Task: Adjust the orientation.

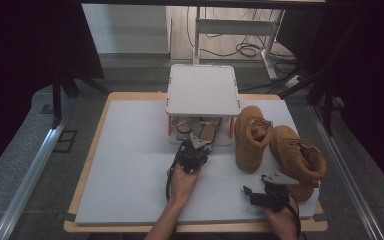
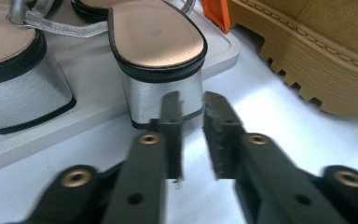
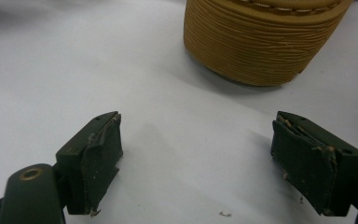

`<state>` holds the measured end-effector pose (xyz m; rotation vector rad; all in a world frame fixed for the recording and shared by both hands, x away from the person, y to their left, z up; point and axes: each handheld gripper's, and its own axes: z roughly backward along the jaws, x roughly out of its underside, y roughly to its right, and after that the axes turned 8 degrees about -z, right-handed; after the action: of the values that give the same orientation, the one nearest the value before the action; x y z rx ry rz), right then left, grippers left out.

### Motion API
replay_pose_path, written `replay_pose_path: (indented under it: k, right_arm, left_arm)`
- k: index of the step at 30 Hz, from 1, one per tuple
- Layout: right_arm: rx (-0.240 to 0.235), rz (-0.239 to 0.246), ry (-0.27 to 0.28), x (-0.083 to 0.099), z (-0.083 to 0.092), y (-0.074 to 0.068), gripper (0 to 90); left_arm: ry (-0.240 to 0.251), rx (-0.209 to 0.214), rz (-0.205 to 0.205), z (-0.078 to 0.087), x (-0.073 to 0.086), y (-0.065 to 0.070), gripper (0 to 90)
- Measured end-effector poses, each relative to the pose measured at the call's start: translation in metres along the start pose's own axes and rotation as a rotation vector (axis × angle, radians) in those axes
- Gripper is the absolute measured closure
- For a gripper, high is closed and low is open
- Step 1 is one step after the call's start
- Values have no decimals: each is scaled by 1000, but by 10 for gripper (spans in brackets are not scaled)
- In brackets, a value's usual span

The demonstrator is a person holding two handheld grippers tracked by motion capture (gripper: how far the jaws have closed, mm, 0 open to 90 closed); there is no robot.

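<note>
Left gripper (image 1: 194, 145): we see it at the front edge of the rack's lower shelf; its jaws stand nearly together with a slim gap, nothing between the pads, tips just short of a sandal heel.
Right gripper (image 1: 250, 192): jaws spread wide over the bare mat and holding nothing — it sits near the front right corner, just beside the nearer boot.
Table (image 1: 87, 197): a wooden top with a pale edge showing around the mat.
White mat (image 1: 130, 170): it covers almost the whole tabletop, and everything we name stands on it.
Shoe rack (image 1: 203, 90): white, two-level, with orange posts, at the far middle of the mat; its top shelf is flat and white.
Near boot (image 1: 300, 160): tan, on the right, lying tilted; in the right gripper view we see its ribbed sole end ahead of the open jaws.
Far boot (image 1: 252, 137): tan, upright, just beside the rack's right side and touching the near boot.
Sandals (image 1: 200, 129): a pair on the lower shelf, heels toward us.
Right sandal (image 2: 156, 44): tan insole, black rim, silver block heel — directly ahead of the left gripper's tips.
Left sandal (image 2: 14, 70): same make, beside it on the shelf, with a silver strap.
</note>
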<state>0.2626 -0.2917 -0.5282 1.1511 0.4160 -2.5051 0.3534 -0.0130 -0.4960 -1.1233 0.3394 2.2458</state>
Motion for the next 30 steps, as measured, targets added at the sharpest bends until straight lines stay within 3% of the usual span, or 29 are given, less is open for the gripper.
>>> replay_pose_path:
  k: [4,30]
  right_arm:
    - [0,0,0,0,0,0,163]
    - [0,1,1,0,0,0,163]
  left_arm:
    - [-9,-11,-14,-3,-1,-2,889]
    - [-9,-44,-53,-25,-16,-10,896]
